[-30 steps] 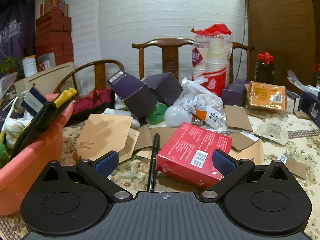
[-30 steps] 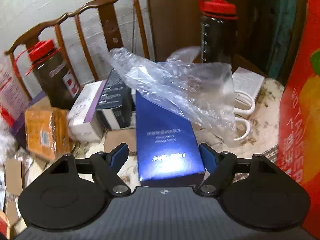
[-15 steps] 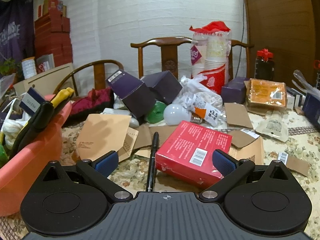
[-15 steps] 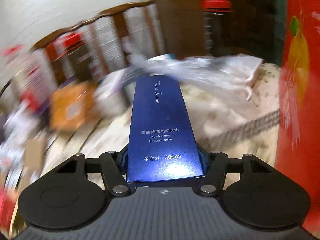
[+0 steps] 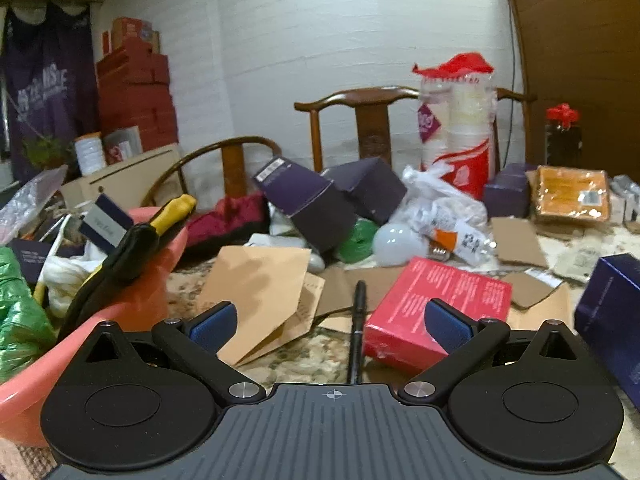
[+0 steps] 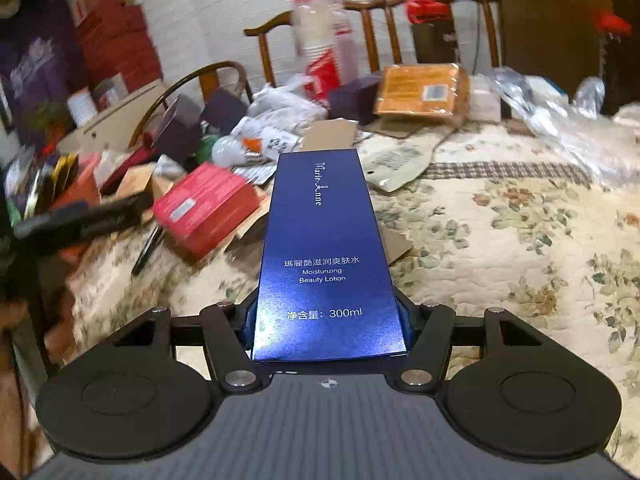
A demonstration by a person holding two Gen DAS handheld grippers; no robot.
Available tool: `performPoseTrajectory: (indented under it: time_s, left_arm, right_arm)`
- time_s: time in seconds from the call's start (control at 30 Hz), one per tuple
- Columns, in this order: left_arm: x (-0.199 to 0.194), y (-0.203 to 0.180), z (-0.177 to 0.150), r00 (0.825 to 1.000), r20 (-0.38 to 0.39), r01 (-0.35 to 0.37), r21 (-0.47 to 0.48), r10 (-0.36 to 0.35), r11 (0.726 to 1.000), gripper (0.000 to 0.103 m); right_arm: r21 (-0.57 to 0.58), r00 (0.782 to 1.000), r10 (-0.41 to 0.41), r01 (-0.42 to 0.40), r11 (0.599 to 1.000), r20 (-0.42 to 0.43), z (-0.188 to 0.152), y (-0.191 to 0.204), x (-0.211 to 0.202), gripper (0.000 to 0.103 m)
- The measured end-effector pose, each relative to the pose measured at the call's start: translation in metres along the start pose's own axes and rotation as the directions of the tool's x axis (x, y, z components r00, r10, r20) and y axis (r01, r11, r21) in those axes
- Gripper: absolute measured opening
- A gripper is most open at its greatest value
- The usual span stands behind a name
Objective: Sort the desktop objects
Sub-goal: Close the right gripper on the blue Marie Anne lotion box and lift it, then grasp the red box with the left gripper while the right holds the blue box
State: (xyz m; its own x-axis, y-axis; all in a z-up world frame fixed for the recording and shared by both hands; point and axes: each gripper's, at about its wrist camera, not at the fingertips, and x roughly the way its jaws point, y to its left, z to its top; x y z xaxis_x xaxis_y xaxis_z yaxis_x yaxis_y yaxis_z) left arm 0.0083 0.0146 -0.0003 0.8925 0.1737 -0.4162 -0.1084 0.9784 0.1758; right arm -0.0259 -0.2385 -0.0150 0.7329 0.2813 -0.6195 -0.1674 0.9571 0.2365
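Now the right gripper (image 6: 326, 326) pinches the blue lotion box (image 6: 326, 256); carry it level toward the pink basin (image 5: 132, 312); left gripper (image 5: 326, 320) waits, fingers spread.

The left wrist camera sits low, just behind the left gripper (image 5: 326, 320), looking level across the table toward the wooden chairs (image 5: 370, 128) and white wall, with the red box (image 5: 438, 312) close ahead. The right wrist camera sits higher behind the right gripper (image 6: 326, 316), tilted down over the floral tablecloth (image 6: 520, 240). Both views share the red box (image 6: 206, 206), light bulb (image 5: 394, 244), cup stack (image 5: 456, 128) and orange packet (image 5: 572, 196).
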Motion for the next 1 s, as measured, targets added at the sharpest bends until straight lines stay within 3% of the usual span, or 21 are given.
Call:
performPoseTrajectory:
  time_s: [0.1,0.17,0.23,0.3,0.5,0.6,0.63,0.73,0.93,1.0]
  left_arm:
    - [0.007,0.002,0.004,0.999,-0.034,0.034,0.018,-0.033,0.999,0.103]
    - [0.012,0.004,0.01,0.995,-0.054,0.092,0.068,-0.089,0.993,0.103]
    - [0.015,0.002,0.014,0.983,-0.063,0.183,0.18,-0.175,0.966,0.103]
    - [0.018,0.002,0.015,0.957,-0.103,0.29,0.261,-0.273,0.921,0.103]
    - [0.027,-0.007,0.019,0.929,-0.094,0.369,0.342,-0.359,0.864,0.101]
    - [0.022,-0.009,0.016,0.872,-0.105,0.48,0.367,-0.478,0.797,0.103]
    - [0.022,-0.011,0.014,0.872,-0.099,0.479,0.38,-0.48,0.791,0.103]
    - [0.033,-0.022,0.012,0.899,-0.113,0.431,0.402,-0.424,0.808,0.102]
    - [0.064,-0.039,0.009,0.872,-0.234,0.487,0.341,-0.429,0.804,0.103]
    - [0.072,-0.046,0.004,0.889,-0.238,0.455,0.352,-0.392,0.818,0.099]
  right_arm:
    - [-0.011,1.0,0.004,-0.003,1.0,0.008,-0.002,-0.003,-0.001,0.066]
    - [0.008,1.0,0.021,-0.021,1.0,0.005,0.0,-0.009,-0.003,0.066]
    - [0.025,1.0,0.026,-0.026,0.999,0.005,-0.004,-0.012,-0.006,0.066]
    - [0.025,1.0,0.031,-0.031,0.999,0.005,-0.004,-0.013,-0.006,0.066]
    - [0.026,0.999,0.041,-0.041,0.999,-0.002,-0.003,-0.016,-0.005,0.066]
    - [0.042,0.999,0.054,-0.053,0.998,-0.006,-0.002,-0.019,-0.005,0.066]
    - [0.046,0.998,0.058,-0.057,0.997,-0.008,-0.002,-0.021,-0.006,0.066]
    - [0.06,0.998,0.066,-0.066,0.996,-0.01,-0.001,-0.023,-0.005,0.066]
    - [0.076,0.997,0.08,-0.079,0.994,-0.01,0.0,-0.027,-0.004,0.066]
    - [0.08,0.996,0.084,-0.083,0.993,-0.01,0.0,-0.028,-0.004,0.066]
